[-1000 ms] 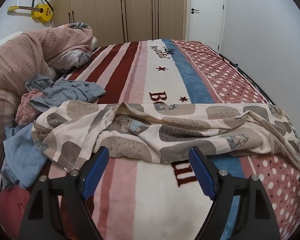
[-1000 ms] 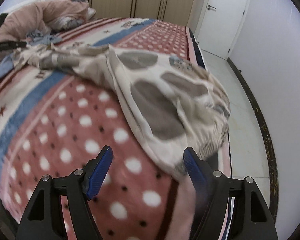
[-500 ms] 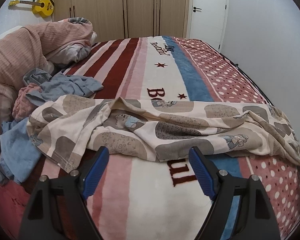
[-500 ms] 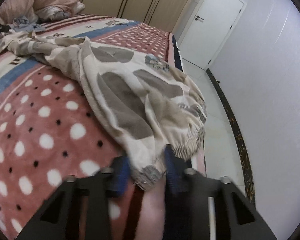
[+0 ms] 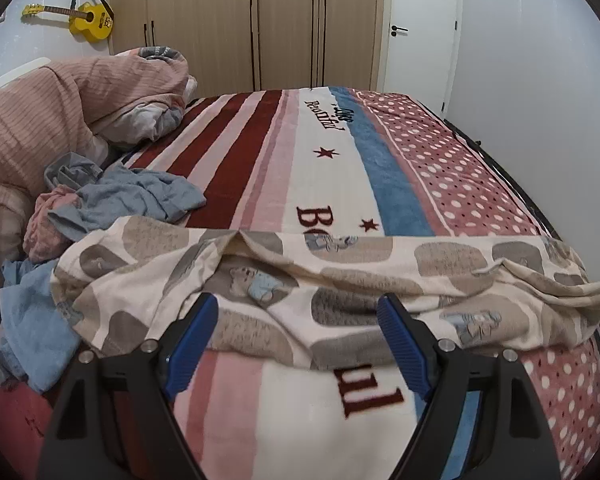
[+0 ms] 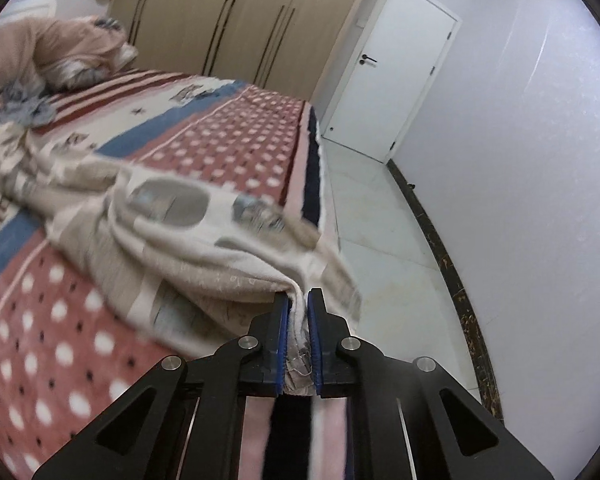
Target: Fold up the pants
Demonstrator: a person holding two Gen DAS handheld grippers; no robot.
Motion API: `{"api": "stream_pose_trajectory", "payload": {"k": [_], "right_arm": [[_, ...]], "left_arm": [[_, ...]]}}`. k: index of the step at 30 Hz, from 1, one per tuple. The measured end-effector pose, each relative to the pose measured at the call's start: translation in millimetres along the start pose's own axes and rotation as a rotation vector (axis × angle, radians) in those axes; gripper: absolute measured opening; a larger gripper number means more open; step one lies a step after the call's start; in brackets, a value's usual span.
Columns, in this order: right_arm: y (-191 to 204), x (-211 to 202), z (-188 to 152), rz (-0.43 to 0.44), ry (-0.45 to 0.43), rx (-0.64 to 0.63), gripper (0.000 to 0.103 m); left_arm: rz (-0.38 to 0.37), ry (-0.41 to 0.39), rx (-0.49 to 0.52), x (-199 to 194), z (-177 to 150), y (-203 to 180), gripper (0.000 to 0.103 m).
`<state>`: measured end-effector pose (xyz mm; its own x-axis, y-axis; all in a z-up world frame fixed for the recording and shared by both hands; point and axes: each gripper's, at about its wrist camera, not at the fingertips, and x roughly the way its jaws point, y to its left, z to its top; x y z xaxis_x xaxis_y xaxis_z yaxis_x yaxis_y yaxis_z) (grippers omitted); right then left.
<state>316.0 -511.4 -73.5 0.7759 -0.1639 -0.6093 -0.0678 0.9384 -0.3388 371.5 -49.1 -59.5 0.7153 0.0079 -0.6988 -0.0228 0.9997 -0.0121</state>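
In the left wrist view the left gripper hovers with jaws wide just before the patterned pants spread across the bed, while in the right wrist view the right gripper pinches the pants' end between its narrow jaws at the bed's edge.

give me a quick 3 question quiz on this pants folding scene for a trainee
1. True or false: the right gripper is shut on the patterned pants.
2. Which describes the left gripper? A) shut on the blue shirt B) open, holding nothing C) shut on the pants
3. Fill in: the yellow guitar hangs on the ____.

Key
1. True: its fingers pinch a fold of the pants at the bed's edge, having just closed on it.
2. B: its blue fingers stand wide apart above the blanket, with the pants' near edge beyond them.
3. wall
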Motion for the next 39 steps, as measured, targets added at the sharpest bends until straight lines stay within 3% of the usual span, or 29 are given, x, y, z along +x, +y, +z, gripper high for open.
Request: {"api": "stream_pose_trajectory", "payload": {"k": [8, 18, 21, 22, 23, 29, 34, 39], "right_arm": [[-33.3, 49.2, 60.1, -0.018, 0.069, 0.032, 0.004], [-38.9, 140.4, 61.7, -0.076, 0.199, 0.068, 0.005], [-41.7, 157.5, 54.5, -0.058, 0.221, 0.123, 0.014], [-42.5, 160.6, 50.8, -0.049, 0.228, 0.151, 0.029], [-42.3, 161.0, 49.0, -0.046, 0.227, 0.158, 0.042], [-27.5, 129.9, 48.4, -0.052, 0.171, 0.139, 0.060], [1.3, 79.8, 55.5, 0.036, 0.081, 0.156, 0.064], [51.3, 41.6, 60.8, 0.149, 0.028, 0.113, 0.064]], "left_arm": [[0.013, -0.004, 0.006, 26.2, 20.6, -0.6, 0.079], [0.036, 0.009, 0.021, 65.1, 33.9, 10.1, 0.079], [-0.003, 0.016, 0.006, 71.6, 35.1, 18.5, 0.079], [-0.017, 0.023, 0.003, 73.1, 35.7, 21.4, 0.079], [-0.019, 0.024, 0.003, 73.2, 36.4, 24.5, 0.079], [-0.002, 0.019, 0.017, 56.1, 44.1, 55.2, 0.079], [0.066, 0.014, 0.060, 34.2, 44.8, 84.9, 0.079], [0.108, 0.073, 0.083, 23.8, 31.7, 118.1, 0.079]]}}
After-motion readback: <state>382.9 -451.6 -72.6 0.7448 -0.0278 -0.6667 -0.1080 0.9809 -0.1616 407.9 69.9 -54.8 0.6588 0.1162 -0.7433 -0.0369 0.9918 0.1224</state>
